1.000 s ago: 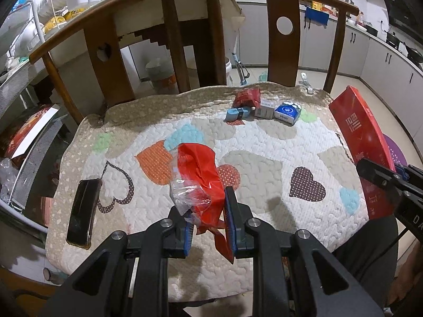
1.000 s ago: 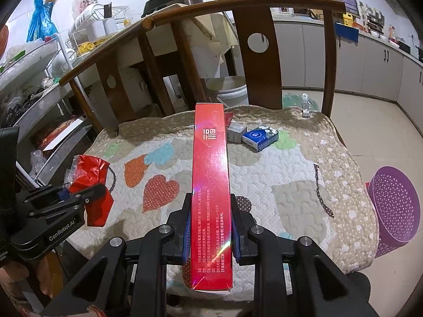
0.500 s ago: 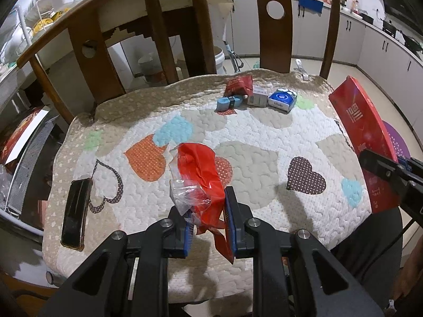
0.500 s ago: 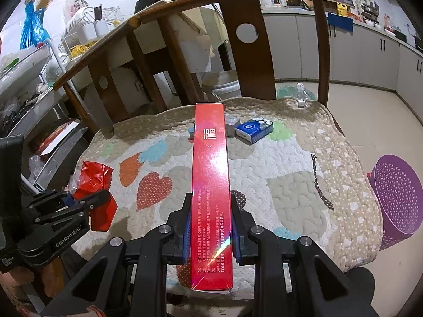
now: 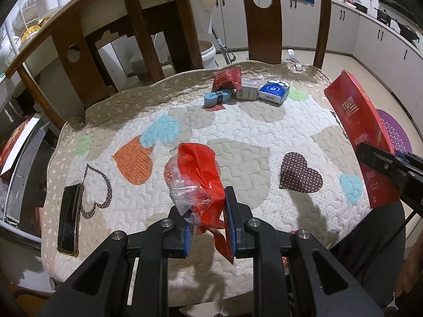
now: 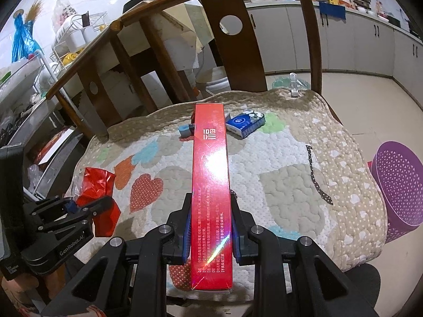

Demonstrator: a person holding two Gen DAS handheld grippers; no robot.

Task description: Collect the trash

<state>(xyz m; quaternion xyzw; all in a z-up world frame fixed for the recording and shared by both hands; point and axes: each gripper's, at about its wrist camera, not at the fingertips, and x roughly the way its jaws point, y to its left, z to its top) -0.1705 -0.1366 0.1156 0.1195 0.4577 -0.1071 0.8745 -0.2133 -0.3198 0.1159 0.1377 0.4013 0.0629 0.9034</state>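
Dark wooden chair w/ curved backrest (image 6: pixel 164 8), heart-patterned quilted seat cushion (image 5: pixel 238 137). Pale tiled floor (image 6: pixel 357 87); grey base cabinets (image 6: pixel 351 42) along rear wall.

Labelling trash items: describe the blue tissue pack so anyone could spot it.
On the quilted chair cushion, look to the far edge near the backrest, where small items cluster. The tissue pack is rightmost there, beside a white box: the only blue-and-white soft packet.
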